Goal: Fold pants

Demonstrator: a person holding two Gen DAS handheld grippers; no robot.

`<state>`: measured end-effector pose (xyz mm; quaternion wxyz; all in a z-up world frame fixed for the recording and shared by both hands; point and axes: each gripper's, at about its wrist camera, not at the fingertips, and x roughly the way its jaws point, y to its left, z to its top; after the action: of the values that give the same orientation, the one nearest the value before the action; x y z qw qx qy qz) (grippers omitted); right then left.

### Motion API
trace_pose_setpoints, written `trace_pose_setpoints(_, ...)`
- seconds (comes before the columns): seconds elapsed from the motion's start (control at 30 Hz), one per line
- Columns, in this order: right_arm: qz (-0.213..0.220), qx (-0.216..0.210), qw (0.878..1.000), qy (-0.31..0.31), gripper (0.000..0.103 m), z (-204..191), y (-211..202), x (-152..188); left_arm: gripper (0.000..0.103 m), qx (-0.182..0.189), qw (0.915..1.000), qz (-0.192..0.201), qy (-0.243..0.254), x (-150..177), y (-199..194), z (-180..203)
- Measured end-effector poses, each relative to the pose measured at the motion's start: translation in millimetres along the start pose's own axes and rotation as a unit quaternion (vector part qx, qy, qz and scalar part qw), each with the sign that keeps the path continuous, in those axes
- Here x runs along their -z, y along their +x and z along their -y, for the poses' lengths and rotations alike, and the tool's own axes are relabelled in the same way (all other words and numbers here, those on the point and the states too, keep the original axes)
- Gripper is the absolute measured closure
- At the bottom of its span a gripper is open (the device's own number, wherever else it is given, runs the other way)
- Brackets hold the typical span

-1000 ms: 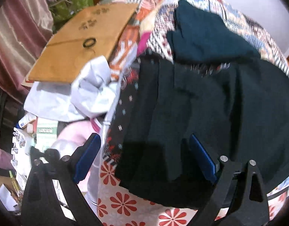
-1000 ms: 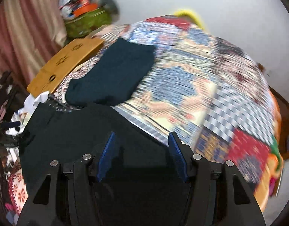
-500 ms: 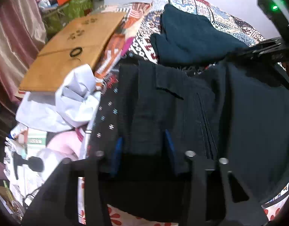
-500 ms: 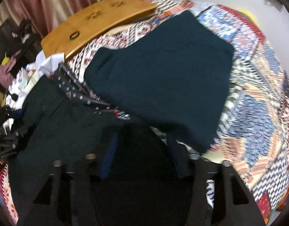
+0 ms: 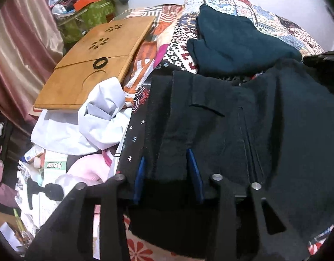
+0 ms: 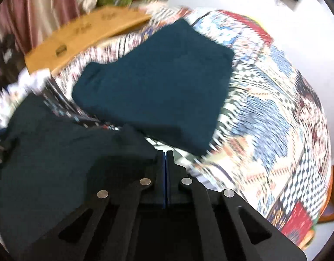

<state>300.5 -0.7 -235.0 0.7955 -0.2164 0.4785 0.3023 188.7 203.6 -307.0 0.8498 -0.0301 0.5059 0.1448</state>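
Note:
Black pants (image 5: 243, 134) lie spread on the patchwork bedspread (image 5: 180, 34), waistband toward the left edge of the bed. My left gripper (image 5: 167, 163) is closed on a fold of the pants' near edge, cloth bunched between the blue pads. In the right wrist view the pants (image 6: 58, 152) fill the lower left. My right gripper (image 6: 165, 158) has its jaws pressed together, with the pants' far edge pinched at the fingers. A folded dark teal garment (image 6: 158, 80) lies just beyond; it also shows in the left wrist view (image 5: 238, 43).
A wooden lap tray (image 5: 95, 65) lies at the bed's left side, with crumpled white cloth (image 5: 97, 119) below it. Clutter, a white bottle with a black pump (image 5: 47, 191) and pink cloth sit off the bed's left edge. A pink curtain (image 5: 21, 43) hangs at left.
Both grippers closed: the left went from wide open to gripping the pants' near edge, the right shut fully on the far edge. The right view swung over the teal garment.

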Motion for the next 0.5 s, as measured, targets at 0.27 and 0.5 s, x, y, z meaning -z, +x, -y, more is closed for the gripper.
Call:
trace_pose_setpoints(0.27, 0.087, -0.034, 0.983, 0.161, 0.062, 77, -99, 77, 0.037, 0.028, 0.9996, 0.008, 0.0, -24, -35, 4)
trace_pose_setpoints(0.5, 0.069, 0.079, 0.962, 0.252, 0.062, 160, -132, 188, 0.014, 0.031, 0.9987, 0.039, 0.009, -66, -44, 22)
